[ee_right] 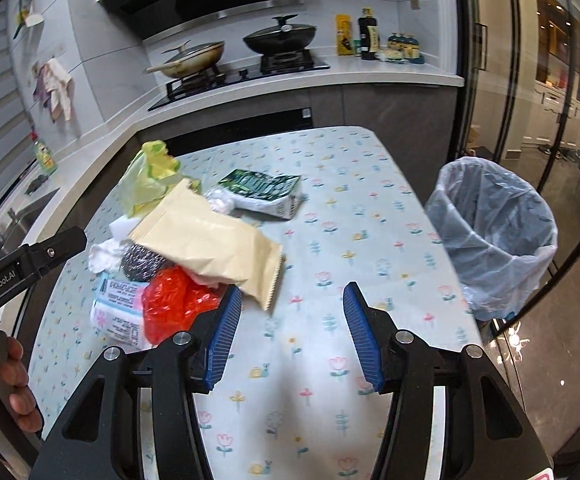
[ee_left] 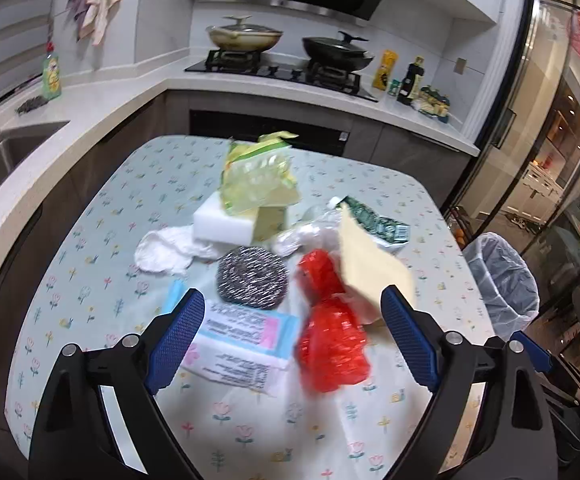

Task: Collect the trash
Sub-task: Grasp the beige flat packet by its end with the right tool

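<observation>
A heap of trash lies on the floral table point(ee_left: 89, 264): a red plastic bag point(ee_left: 330, 332), a cream packet point(ee_left: 370, 264), a steel scourer point(ee_left: 249, 276), a pink and blue wipes pack point(ee_left: 241, 340), a white sponge point(ee_left: 221, 220), a yellow-green bag point(ee_left: 257, 176), a green wrapper point(ee_left: 374, 220) and white tissue point(ee_left: 165, 252). My left gripper point(ee_left: 294, 340) is open, over the wipes pack and red bag. My right gripper point(ee_right: 290, 336) is open and empty, just right of the red bag point(ee_right: 173, 300) and cream packet point(ee_right: 209, 240). A bin with a clear liner point(ee_right: 494, 232) stands right of the table.
A kitchen counter with a stove point(ee_left: 281, 68), two pans and bottles point(ee_left: 410, 80) runs behind the table. A sink point(ee_left: 5, 152) is at the left. Glass doors point(ee_right: 530, 100) stand at the right, beyond the bin, which also shows in the left wrist view point(ee_left: 502, 280).
</observation>
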The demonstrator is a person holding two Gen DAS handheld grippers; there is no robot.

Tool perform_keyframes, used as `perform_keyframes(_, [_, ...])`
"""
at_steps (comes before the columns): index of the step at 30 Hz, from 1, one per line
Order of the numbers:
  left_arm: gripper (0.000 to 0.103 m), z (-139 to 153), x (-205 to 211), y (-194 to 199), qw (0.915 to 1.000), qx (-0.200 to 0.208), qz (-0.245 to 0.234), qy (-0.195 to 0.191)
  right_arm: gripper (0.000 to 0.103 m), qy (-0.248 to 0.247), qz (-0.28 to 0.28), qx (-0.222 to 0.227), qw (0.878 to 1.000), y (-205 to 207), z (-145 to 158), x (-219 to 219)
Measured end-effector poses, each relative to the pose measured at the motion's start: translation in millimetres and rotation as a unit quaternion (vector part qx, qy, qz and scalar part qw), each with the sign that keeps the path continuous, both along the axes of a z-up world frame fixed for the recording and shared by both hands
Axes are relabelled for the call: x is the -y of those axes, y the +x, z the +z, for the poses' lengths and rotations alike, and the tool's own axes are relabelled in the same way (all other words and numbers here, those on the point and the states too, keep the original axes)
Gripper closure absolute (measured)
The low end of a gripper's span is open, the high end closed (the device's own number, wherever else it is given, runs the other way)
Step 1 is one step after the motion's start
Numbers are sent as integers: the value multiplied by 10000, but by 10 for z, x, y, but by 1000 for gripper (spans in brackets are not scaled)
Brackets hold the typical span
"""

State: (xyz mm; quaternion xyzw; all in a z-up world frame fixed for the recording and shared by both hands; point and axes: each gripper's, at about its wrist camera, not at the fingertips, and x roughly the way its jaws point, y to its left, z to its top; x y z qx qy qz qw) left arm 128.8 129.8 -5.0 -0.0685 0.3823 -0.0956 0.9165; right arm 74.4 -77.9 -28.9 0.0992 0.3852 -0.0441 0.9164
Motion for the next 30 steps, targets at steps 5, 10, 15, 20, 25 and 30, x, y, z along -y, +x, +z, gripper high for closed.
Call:
perform_keyframes(5, [17, -155, -199, 10, 9997, -170, 143, 57, 40, -50, 157, -8, 9999, 150, -103, -221])
perform_keyframes(10, [17, -294, -307, 40, 9992, -348, 167, 32, 39, -84, 218, -138, 9996, 336, -263, -332])
perform_keyframes(15, [17, -392, -301, 52, 9988, -472, 94, 21, 38, -198, 252, -270, 9991, 527, -419, -396])
perform_keyframes(20, [17, -471, -231, 96, 9983, -583, 3, -2, 38, -286, 253, -383, 9985, 698, -546, -418])
perform_keyframes(25, [17, -524, -136, 150, 9978, -655, -100, 1, 39, -385, 279, -430, 9979, 851, -616, -397])
perform_keyframes(30, [17, -552, -40, 189, 9974, -692, -199, 27, 73, -238, 240, -445, 9984, 916, -634, -289])
